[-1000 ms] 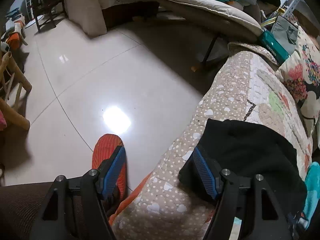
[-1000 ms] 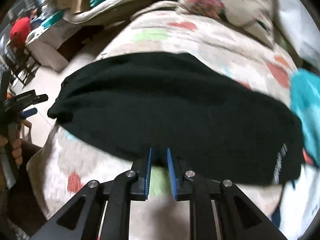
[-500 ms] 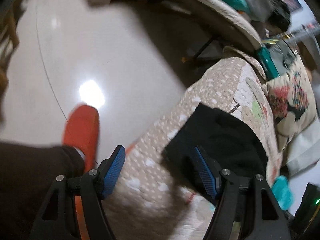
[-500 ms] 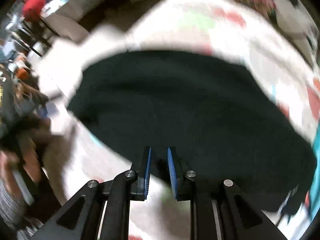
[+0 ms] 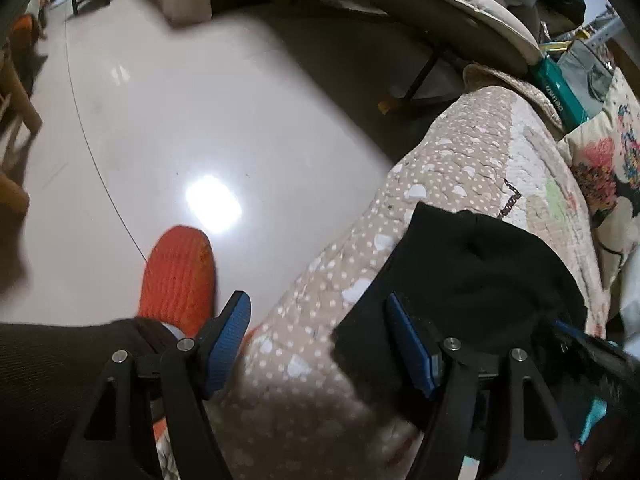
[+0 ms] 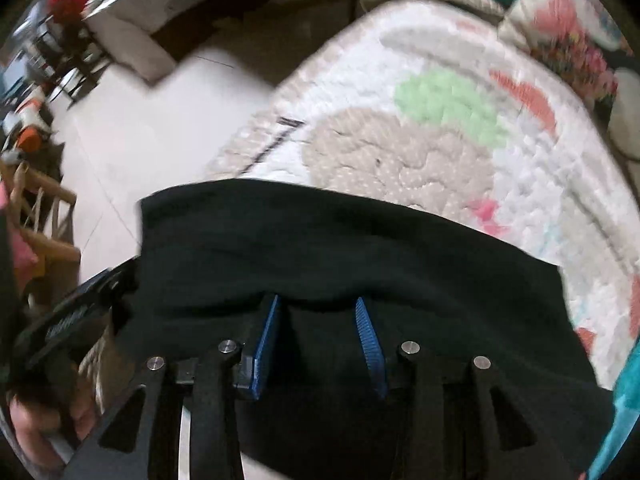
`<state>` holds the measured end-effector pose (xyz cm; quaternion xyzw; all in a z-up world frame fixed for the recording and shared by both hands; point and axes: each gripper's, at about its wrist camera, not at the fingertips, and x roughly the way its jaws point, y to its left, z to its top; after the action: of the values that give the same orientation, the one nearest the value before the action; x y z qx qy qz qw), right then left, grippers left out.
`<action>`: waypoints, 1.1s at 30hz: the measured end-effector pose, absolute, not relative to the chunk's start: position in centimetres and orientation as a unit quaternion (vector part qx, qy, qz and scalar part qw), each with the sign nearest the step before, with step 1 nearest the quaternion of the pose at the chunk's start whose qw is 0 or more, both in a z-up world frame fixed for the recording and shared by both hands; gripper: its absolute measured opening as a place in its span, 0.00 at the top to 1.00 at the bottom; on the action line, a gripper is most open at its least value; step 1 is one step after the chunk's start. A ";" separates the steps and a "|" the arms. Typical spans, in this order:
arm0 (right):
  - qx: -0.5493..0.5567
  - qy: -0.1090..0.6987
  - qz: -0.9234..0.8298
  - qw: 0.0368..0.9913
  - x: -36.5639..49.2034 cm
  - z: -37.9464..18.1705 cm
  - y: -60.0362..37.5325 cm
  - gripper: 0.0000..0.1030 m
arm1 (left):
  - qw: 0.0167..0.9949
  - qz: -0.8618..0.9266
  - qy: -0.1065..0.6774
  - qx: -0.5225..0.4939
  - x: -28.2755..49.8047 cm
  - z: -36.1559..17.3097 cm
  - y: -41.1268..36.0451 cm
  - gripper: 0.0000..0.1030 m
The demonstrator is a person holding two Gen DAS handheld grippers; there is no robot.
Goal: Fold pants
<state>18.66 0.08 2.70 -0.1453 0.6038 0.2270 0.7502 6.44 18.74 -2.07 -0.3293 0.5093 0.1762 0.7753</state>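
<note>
From the left wrist camera, the left gripper point(image 5: 320, 340) points steeply down with its jaws standing wide apart and nothing pressed between them. Beyond its left finger there is an orange knitted slipper point(image 5: 178, 276) on the glossy white tiled floor point(image 5: 192, 120), and a dark brown trouser leg point(image 5: 52, 372) of the person fills the corner beside that finger. Between the fingers lies the quilted beige bed cover with white dots and hearts point(image 5: 320, 300). The right finger's blue ribbed pad point(image 5: 410, 346) is at the edge of the black folded pants point(image 5: 480, 272), which lie on the cover just past that finger — whether the pad touches the cloth I cannot tell.

In the right wrist view, a hand point(image 6: 44, 424) holding the other tool is seen at the far left. The right gripper point(image 6: 318, 312) has just been opening its jaws; they stand apart over the black pants point(image 6: 360, 248), with the dark cloth between and under the pads point(image 6: 266, 340) but not squeezed. Ahead of the fingertips the pants stretch across the bed cover point(image 6: 440, 128) — its pastel patches are blurred.
</note>
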 end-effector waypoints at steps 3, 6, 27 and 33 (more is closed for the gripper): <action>-0.121 0.606 0.224 0.754 20.7 3.0 0.6 0.54 | 0.769 0.177 0.507 -0.347 6.6 -2.2 19.2 0.32; -0.114 0.606 0.239 0.750 21.5 4.4 0.2 0.54 | 0.761 0.182 0.504 -0.365 6.3 -2.1 19.7 0.32; -0.021 0.579 0.105 0.808 27.0 4.0 -15.4 0.92 | 0.780 0.197 0.488 -0.339 7.0 -0.4 19.2 0.32; -0.121 0.530 0.009 0.839 29.0 5.2 -15.1 0.99 | 0.768 0.229 0.478 -0.358 6.3 -0.4 21.5 0.32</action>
<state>29.04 -15.12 5.18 -0.1212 0.5303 0.0087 0.8390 6.26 21.54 -0.44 -0.3583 0.4782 0.2293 0.7684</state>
